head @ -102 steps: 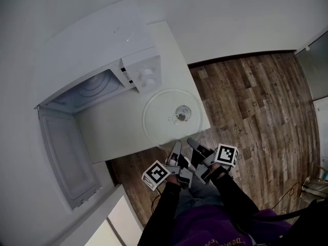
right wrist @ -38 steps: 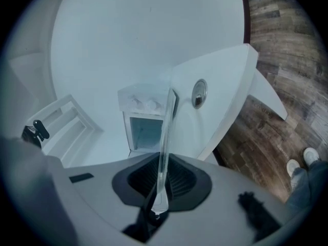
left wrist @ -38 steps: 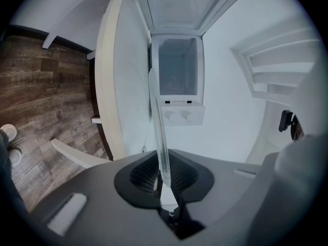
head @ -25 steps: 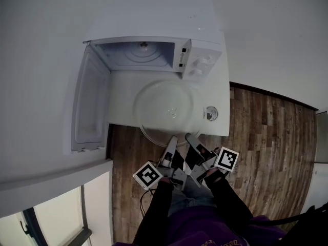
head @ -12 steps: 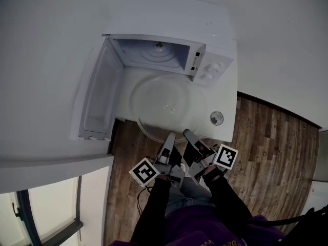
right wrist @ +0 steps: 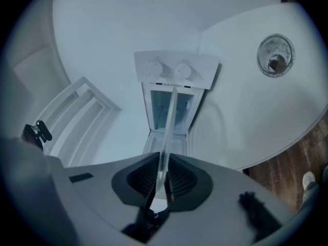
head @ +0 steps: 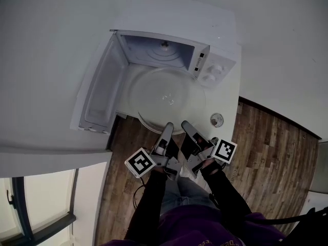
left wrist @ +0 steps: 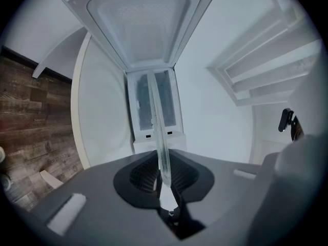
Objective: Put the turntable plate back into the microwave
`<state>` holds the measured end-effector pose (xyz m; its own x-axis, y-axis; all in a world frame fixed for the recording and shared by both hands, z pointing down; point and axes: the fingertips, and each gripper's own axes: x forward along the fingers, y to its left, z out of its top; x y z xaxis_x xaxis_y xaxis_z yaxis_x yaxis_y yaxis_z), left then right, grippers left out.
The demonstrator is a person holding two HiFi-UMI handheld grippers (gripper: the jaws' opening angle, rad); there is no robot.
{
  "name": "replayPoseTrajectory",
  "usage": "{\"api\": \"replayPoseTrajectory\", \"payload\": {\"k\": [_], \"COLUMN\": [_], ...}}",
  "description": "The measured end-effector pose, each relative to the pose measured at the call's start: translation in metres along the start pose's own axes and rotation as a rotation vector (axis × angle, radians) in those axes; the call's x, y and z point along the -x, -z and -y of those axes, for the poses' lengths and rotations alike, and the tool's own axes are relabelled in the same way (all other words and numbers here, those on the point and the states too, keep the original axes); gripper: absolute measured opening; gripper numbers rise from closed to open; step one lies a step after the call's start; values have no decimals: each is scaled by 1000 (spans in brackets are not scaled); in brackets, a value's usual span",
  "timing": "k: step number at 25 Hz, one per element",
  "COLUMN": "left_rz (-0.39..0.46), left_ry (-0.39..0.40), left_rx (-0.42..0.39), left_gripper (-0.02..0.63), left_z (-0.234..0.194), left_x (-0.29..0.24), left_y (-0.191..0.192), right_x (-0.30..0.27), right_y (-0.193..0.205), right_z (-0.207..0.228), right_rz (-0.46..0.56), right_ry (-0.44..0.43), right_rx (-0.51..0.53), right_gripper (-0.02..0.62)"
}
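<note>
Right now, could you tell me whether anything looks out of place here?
Only a small round object lying loose on the white table right of the glass plate, outside the open microwave; I cannot tell what it is.

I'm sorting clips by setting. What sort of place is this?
Probably a home kitchen corner or small test room: a white microwave stands open on a small white table, over wood-plank flooring, beside plain white walls.

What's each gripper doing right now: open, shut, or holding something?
Left gripper: shut on the glass turntable plate, at its near rim.
Right gripper: shut on the same plate's near rim.
</note>
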<state>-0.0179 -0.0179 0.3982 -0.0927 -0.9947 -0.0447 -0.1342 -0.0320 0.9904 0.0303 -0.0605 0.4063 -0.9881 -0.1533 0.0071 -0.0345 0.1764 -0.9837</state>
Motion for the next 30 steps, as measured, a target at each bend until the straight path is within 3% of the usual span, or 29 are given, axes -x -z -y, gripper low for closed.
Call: {"api": "replayPoseTrajectory", "payload": {"k": [12,30], "left_rz": [36,-32], "left_ry": [29,32], "left_rx": [-1,10], "left_gripper": [50,52], "left_z": [3,-20], "left_x": [-22,-60], "left_y": [-30,-77], "right_x": [-35,-88], "right_y": [-17,-37], "right_z": [-6,11], "right_rz": [-8,59], "right_ry": [-32,-2], "right_rx": [28,33], "right_gripper": [54,55]}}
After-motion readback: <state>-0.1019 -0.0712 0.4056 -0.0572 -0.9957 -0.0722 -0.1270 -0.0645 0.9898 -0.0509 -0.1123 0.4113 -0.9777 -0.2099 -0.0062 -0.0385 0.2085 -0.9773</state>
